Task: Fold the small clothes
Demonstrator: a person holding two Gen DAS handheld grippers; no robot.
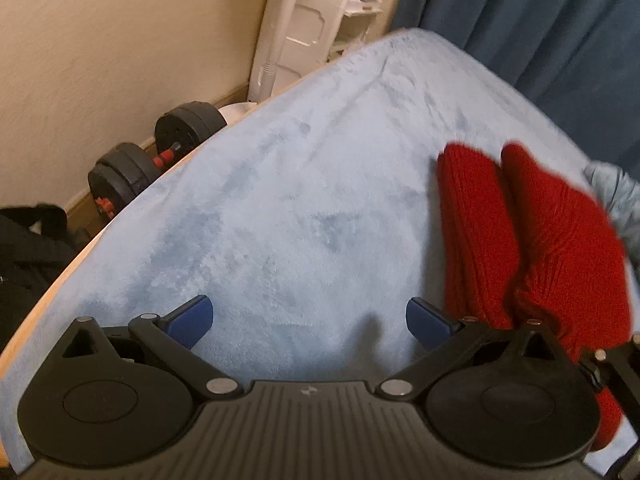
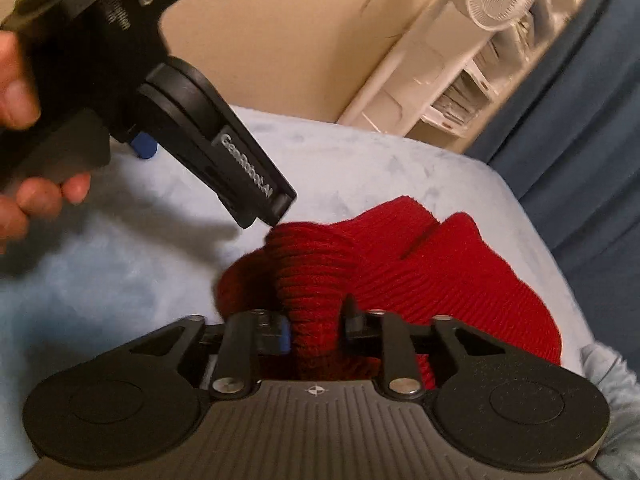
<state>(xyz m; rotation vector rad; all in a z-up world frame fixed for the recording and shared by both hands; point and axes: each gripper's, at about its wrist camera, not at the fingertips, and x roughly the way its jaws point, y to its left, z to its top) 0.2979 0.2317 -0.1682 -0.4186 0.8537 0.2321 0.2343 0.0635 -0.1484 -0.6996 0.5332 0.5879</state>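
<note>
A pale blue fleece-covered bed [image 1: 280,200] fills the room's corner, cream wall [image 1: 100,40] at ten o'clock, dark blue curtain [image 1: 520,12] at one. The red ribbed knit garment [image 1: 532,232] lies at three o'clock. Black dumbbells [image 1: 152,160] sit on the floor. Left gripper [image 1: 308,320] fingers stand apart, empty; right gripper [image 2: 316,330] fingers straddle a bunched red fold, grip unclear.

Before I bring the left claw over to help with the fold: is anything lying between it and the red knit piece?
Nothing visible. The left claw is open over bare light-blue blanket, and the red knit piece lies to its right with only blanket between. The right claw already has a bunch of it between its fingers.
</note>
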